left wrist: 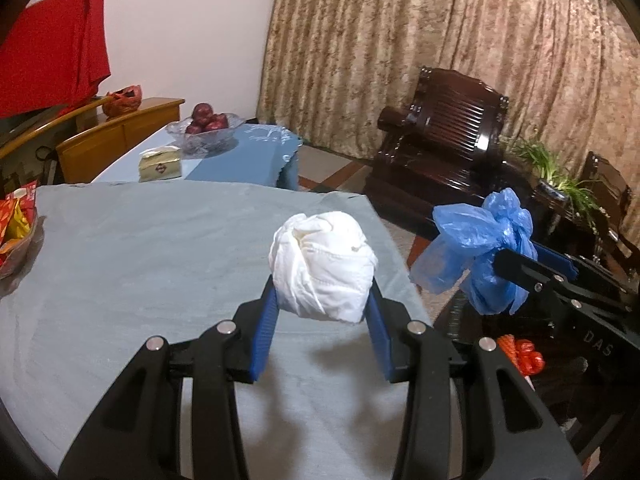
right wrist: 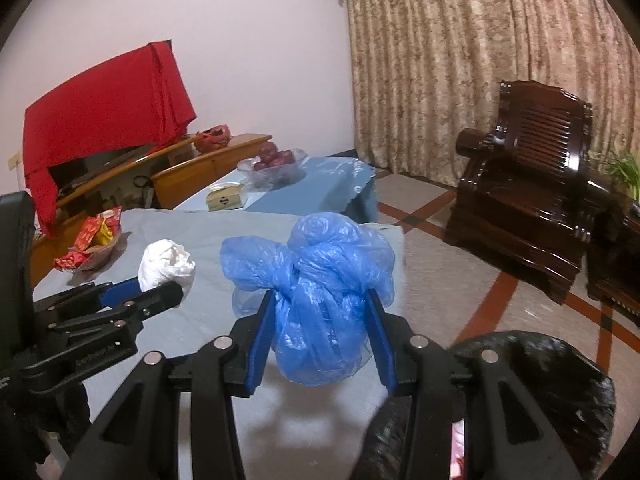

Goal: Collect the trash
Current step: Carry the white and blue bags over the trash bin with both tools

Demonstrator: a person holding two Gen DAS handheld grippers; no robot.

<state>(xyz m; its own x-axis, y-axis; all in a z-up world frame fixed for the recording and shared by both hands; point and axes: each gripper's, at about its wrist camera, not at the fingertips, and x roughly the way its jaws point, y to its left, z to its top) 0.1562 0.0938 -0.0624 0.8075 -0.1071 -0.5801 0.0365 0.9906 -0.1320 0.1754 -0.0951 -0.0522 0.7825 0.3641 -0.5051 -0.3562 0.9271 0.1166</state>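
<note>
Left gripper has its blue pads clamped on either side of a balled-up white paper wad, holding it up off the grey tablecloth — you can see the wad's shadow on the cloth underneath. Right gripper is doing the same thing with a knotted blue plastic bag, pinched between both pads, with loose bits of the bag puffing out to the left and above the grip.

Taking the grey-covered table as the reference: the white wad hangs over the table's right-hand half, and the blue bag sits out near the table's right edge. From the left wrist view the blue bag looks to be past that edge, over the floor. Just off the table's near-right corner there's a bin lined with a black trash bag, right below the right gripper.

On the table's far-left side sits a bowl of red and yellow snack packets. Beyond the table's far edge is a second table with a blue cloth, carrying a glass bowl of red apples and a tissue pack. Off the table's right side, across the floor, stands a dark wooden armchair.
</note>
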